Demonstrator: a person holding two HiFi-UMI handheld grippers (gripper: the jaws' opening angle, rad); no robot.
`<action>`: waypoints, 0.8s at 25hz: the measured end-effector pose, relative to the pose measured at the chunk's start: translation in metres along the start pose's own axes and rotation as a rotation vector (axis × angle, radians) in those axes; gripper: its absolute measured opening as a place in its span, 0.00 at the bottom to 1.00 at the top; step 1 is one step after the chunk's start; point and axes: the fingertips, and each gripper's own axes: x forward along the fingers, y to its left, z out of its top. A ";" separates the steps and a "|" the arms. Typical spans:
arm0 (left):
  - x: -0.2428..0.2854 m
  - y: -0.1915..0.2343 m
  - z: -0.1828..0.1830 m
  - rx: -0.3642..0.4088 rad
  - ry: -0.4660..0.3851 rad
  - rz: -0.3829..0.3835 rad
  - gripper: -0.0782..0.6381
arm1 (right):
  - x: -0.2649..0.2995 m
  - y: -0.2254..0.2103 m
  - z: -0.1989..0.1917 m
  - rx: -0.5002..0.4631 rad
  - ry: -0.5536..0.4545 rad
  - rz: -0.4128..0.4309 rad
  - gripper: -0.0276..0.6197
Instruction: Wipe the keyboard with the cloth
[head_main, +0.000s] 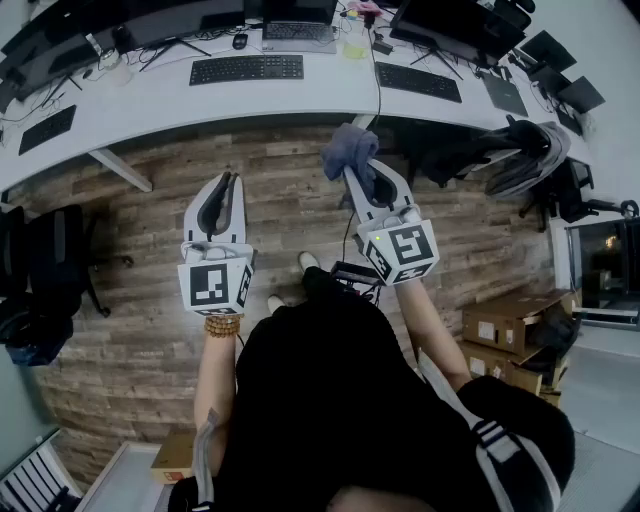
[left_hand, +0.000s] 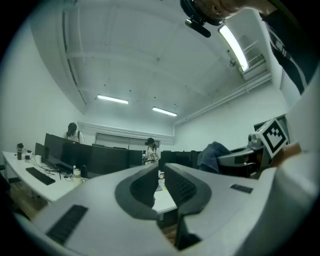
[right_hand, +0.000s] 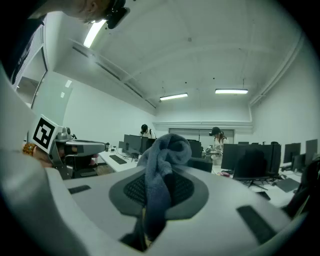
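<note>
wood floor (head_main: 150, 330); cloth (right_hand: 162, 165) between right fingers (right_hand: 186, 192)

Head view: the monitors (head_main: 180, 22) are cut off by the top edge, and the office chair (head_main: 45, 275) by the left edge. Right gripper view: the cloth's (right_hand: 167, 150) lower end is hidden between the right gripper's (right_hand: 162, 182) jaws. The distant people (right_hand: 216, 137) at centre are too small to detail.
</note>
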 end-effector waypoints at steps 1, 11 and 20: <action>0.000 0.000 0.000 0.003 -0.002 -0.004 0.17 | 0.001 0.004 0.001 0.007 -0.007 0.025 0.12; 0.039 0.012 -0.020 0.033 0.018 -0.022 0.16 | 0.046 -0.014 -0.009 -0.035 0.021 0.073 0.13; 0.134 0.051 -0.033 0.105 0.073 -0.014 0.16 | 0.143 -0.092 -0.030 -0.025 0.021 0.050 0.13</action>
